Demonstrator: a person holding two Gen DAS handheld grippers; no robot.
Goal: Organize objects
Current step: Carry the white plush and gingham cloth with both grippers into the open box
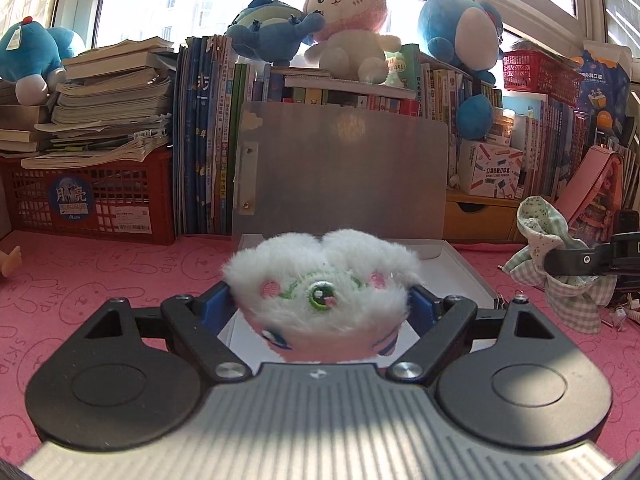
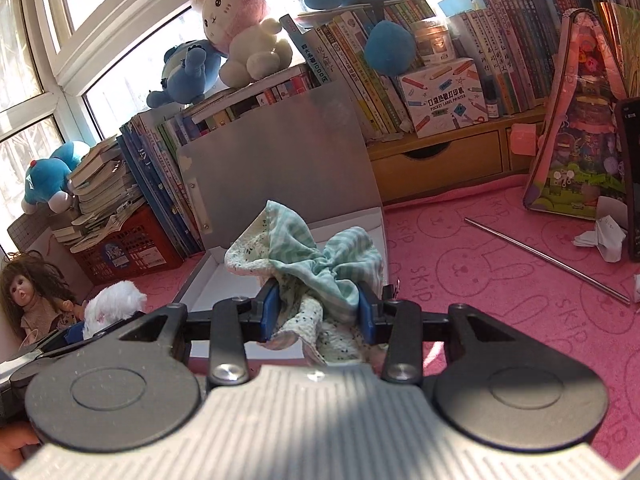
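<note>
Over the box, both hands loaded, drop not yet made.

Far left: doll (image 2: 25,304) lies on the pink mat (image 2: 500,280), well clear of the work.

Left gripper (image 1: 320,308): clamped on the white plush (image 1: 320,276), blue pads (image 1: 214,308) pressing its furry sides. Wide grip, because the plush is bulky.

Plush position: hanging over the near end of the white box (image 1: 464,268), seemingly not touching the floor of it.

Box: open, its grey lid (image 1: 344,168) standing up at the back against the books (image 1: 204,136). Floor looks bare from the right wrist view.

Right gripper (image 2: 318,316): clamped on the checked cloth (image 2: 320,256), jaws fairly close with fabric bunched between them. Loose folds stick up and hang down past the pads.

Cloth position: held over the box's near-right part, just beside the plush.

Step, my read: set both items into the box.

How to do it well: lower the plush until it sits on the box floor, then let go. It is soft and should rebound, so a high drop could bounce it over the rim.

Cloth: go in beside the plush, not on top. Check the trailing fold clears the right wall before letting go, or it may drape outside.

Spacing: keep the two grippers apart on the way down. They are near each other already.

Far right: metal rod (image 2: 548,260) and crumpled paper (image 2: 600,236) on the mat, still to be sorted, I'd guess.
</note>
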